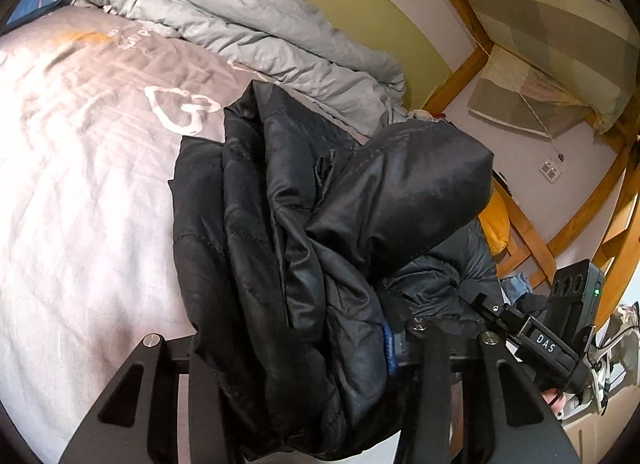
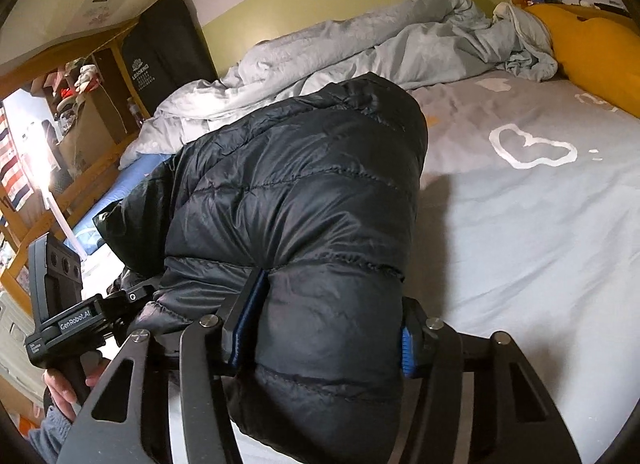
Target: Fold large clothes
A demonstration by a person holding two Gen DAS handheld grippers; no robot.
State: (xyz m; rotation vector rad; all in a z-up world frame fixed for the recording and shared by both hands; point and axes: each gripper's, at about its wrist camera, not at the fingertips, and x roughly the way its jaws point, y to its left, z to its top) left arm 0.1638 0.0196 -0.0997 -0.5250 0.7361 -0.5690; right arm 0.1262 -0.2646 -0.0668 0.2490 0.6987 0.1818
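- Two grippers share one bundle: the black puffer jacket [image 1: 320, 248], bunched into a thick roll, is pinched from both ends, and each wrist camera shows its own end.
- Left wrist view: the left gripper [image 1: 296, 348] has the padded roll between its jaws. Its blue pad [image 1: 387, 348] on one side presses into the fabric; the other finger is buried under the folds, so I cannot see that pad. The jaws stand partly closed, filled by the jacket.
- From this gripper the jacket runs forward and away, its long axis pointing up the grey bedsheet [image 1: 88, 192] toward the rumpled pale quilt [image 1: 256, 24]. The hood-like lump rises to the right, and the right gripper [image 1: 472, 304] bites the jacket just beside it, near the bed's edge.
- Right wrist view: the right gripper [image 2: 324, 340] squeezes a fat quilted section, both blue pads dented into the fabric and the jaws about half open around it.
- Here the jacket [image 2: 304, 200] also stretches straight ahead from the fingers, toward the quilt [image 2: 360, 56], with bare sheet [image 2: 520, 248] to its right. The left gripper's handle [image 2: 64, 320] and the hand [image 2: 60, 388] holding it sit at lower left, close by.
- My judgement: the bundle appears lifted or half-lifted, and the open sheet lies to the right in this view, so the next lay-down turns on swinging the roll's long axis onto that flat area; both hands are equally near.
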